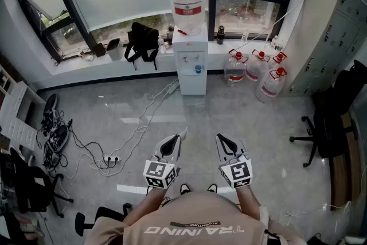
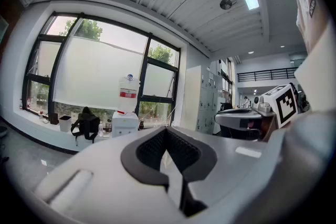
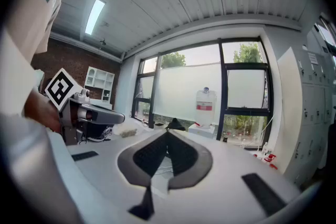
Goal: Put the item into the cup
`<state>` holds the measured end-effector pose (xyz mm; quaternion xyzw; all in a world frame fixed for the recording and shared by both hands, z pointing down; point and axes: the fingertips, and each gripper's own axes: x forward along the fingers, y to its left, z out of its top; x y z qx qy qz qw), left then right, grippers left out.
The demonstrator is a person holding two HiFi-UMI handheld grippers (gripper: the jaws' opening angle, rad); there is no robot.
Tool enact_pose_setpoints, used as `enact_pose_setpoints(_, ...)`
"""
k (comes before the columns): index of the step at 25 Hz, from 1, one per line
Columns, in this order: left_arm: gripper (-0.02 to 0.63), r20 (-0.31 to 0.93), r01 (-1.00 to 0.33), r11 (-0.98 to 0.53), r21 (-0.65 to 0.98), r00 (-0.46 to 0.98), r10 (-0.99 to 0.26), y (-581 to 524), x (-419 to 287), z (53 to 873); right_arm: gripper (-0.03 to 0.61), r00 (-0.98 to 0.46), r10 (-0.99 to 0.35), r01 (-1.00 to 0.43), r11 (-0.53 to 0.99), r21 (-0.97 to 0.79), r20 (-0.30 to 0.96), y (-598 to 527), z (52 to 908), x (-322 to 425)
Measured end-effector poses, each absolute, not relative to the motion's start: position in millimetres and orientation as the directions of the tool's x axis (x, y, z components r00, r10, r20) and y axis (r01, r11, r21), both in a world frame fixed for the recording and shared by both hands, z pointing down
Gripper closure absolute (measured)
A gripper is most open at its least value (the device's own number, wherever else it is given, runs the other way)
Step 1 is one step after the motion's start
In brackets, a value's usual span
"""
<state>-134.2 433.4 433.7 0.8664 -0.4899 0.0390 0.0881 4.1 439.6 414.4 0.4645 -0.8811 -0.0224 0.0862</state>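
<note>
Closest to the head camera, the person's beige shirt (image 1: pixel 192 224) is filling the bottom edge, and both arms are reaching out over the grey floor (image 1: pixel 264 129). At about 11 o'clock from the shirt the left gripper (image 1: pixel 178 139) is pointing ahead, and its own view is showing the dark pads of the left gripper (image 2: pixel 167 131) meeting at the tips with nothing between them. At about 1 o'clock the right gripper (image 1: pixel 223 140) is hovering just beside it, and its view is showing the right gripper (image 3: pixel 167 134) likewise closed and empty. Straight ahead at 12 o'clock a white water dispenser (image 1: pixel 189 66) is standing against the window wall, carrying a big clear bottle (image 1: pixel 187 3). A small blue object (image 1: pixel 198 69) is sitting in the dispenser's niche; it is too small to tell whether it is the cup, and I cannot tell where the item is lying. Red-capped water jugs (image 1: pixel 258 74) are clustering on the floor at 1 o'clock, a black bag (image 1: pixel 142 40) is resting on the sill at 11 o'clock, a power strip (image 1: pixel 112 159) with trailing cables is lying at 9 o'clock, and a black office chair (image 1: pixel 324 129) is standing at 3 o'clock.
</note>
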Motion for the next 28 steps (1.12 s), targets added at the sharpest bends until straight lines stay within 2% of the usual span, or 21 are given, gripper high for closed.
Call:
enact_pose_setpoints(4,0.604,0.135,-0.849,-0.52,0.092,0.528,-0.839,417.9,-128.9,429.5,0.568,-0.548,-0.822,-0.815,0.566,0.122,0.156,430.8,424.9,8.4)
enact_pose_setpoints(16,0.604,0.117,-0.83,-0.554,0.067,0.558,-0.822,414.5,-127.5,426.9,0.568,-0.554,-0.828,-0.829,0.558,0.029,0.086,433.0,418.8,11.0)
enact_pose_setpoints(21,0.604,0.109,-0.827,-0.558,0.067,0.562,-0.82,406.5,-146.3,428.7,0.567,-0.551,-0.826,-0.823,0.561,0.089,0.121,436.1,429.0,-11.5)
enact_pose_setpoints(28,0.604,0.103,-0.815,-0.569,0.114,0.579,-0.809,391.7,-172.8,439.2,0.567,-0.519,-0.843,-0.845,0.531,0.062,0.143,422.3,433.8,-32.3)
